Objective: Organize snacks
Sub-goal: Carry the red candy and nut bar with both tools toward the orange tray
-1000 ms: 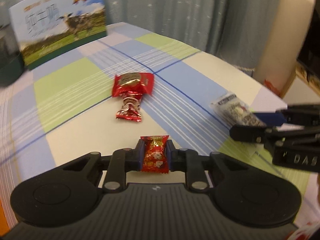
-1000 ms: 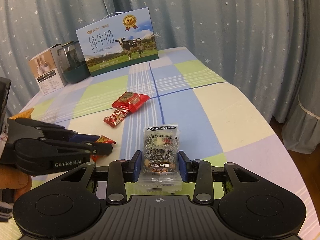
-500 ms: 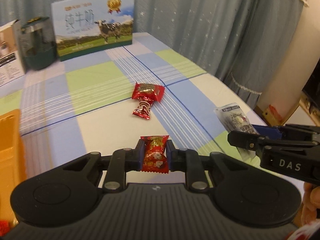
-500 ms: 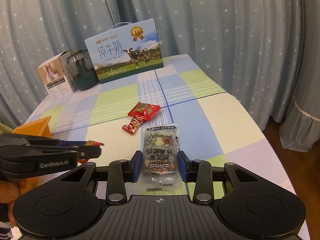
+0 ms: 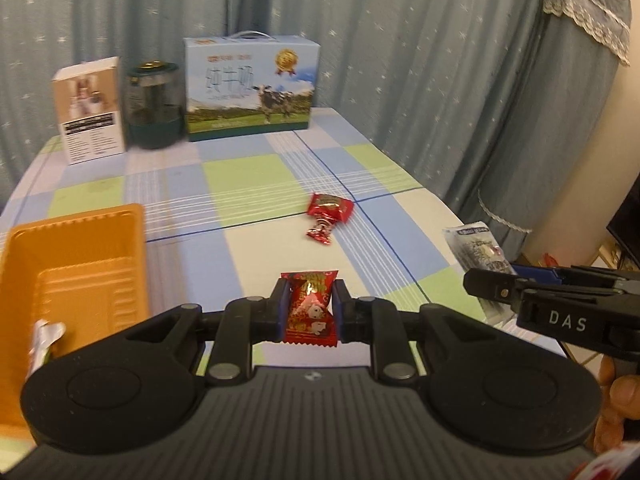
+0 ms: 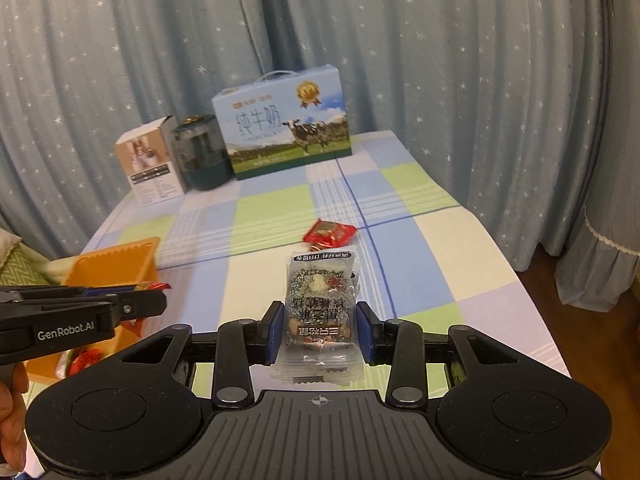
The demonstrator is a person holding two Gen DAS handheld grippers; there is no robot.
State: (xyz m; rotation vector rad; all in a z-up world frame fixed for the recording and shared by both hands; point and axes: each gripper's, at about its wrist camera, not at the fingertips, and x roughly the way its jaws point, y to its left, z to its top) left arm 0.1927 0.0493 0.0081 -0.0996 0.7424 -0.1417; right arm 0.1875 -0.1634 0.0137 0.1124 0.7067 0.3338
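Note:
My left gripper is shut on a small red candy and holds it above the checked tablecloth. My right gripper is shut on a clear snack packet with dark print; the packet also shows at the right of the left wrist view. An orange tray lies at the left, also in the right wrist view, with some wrapped snacks in it. Two red snack packets lie on the table ahead, also in the right wrist view.
At the table's far end stand a blue milk carton box, a dark green jar and a white box. Starred curtains hang behind. The table's right edge drops to the floor.
Both grippers have risen and tilted up, still holding their snacks. The left view has swung left, bringing the orange tray into view.

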